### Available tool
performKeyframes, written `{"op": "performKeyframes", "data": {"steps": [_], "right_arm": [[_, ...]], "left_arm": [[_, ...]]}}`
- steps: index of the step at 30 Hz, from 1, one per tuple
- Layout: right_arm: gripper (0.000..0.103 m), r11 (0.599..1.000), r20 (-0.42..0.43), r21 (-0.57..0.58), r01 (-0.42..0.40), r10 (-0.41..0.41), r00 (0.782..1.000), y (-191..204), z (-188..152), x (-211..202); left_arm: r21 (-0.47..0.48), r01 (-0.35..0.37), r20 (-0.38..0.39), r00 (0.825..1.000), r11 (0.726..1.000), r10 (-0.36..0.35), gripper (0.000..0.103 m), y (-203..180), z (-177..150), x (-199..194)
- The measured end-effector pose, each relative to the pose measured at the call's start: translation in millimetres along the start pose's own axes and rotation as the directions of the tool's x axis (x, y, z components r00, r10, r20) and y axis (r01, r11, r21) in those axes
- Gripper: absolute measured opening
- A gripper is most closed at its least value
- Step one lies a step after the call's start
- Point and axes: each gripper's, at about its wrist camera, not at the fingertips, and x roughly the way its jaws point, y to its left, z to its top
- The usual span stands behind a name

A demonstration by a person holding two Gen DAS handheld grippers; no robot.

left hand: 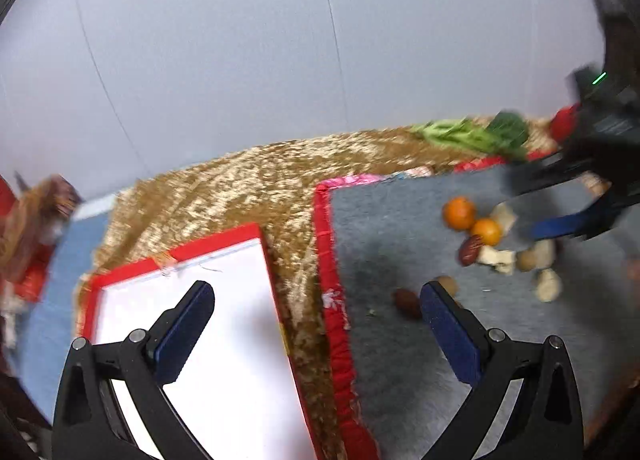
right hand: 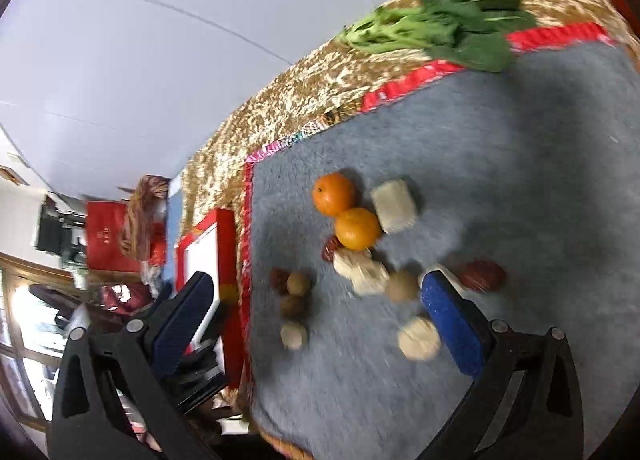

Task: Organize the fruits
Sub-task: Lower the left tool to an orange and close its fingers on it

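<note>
Two oranges (right hand: 333, 194) (right hand: 357, 229) lie touching on a grey mat (right hand: 500, 148) with a red border, among red dates (right hand: 482, 275), brown round fruits (right hand: 298, 283) and pale lumps (right hand: 418, 338). In the left wrist view the same oranges (left hand: 459, 213) (left hand: 487, 231) sit at the right on the mat (left hand: 400, 340). My left gripper (left hand: 316, 308) is open, held over the gap between the mat and a red-rimmed white box (left hand: 224, 340). My right gripper (right hand: 316, 300) is open above the fruit pile, and appears from the side in the left wrist view (left hand: 576, 196).
A bunch of leafy greens (right hand: 452, 28) lies across the mat's far edge on a gold patterned cloth (left hand: 248, 188). The white box (right hand: 208, 256) stands left of the mat. A red bag (right hand: 106, 240) and clutter sit beyond the table's left end.
</note>
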Motion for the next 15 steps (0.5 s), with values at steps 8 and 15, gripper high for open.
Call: {"op": "performKeyframes", "data": {"steps": [8, 15], "right_arm": [[0.101, 0.994, -0.037, 0.081, 0.07, -0.067, 0.997, -13.2, 22.5, 46.2], [0.098, 0.993, -0.034, 0.047, 0.112, -0.11, 0.993, -10.4, 18.5, 48.7]], "left_arm": [[-0.026, 0.028, 0.037, 0.999, 0.999, -0.027, 0.103, 27.5, 1.2, -12.5], [-0.039, 0.022, 0.048, 0.999, 0.999, -0.02, 0.103, 36.1, 2.4, -17.8]]}}
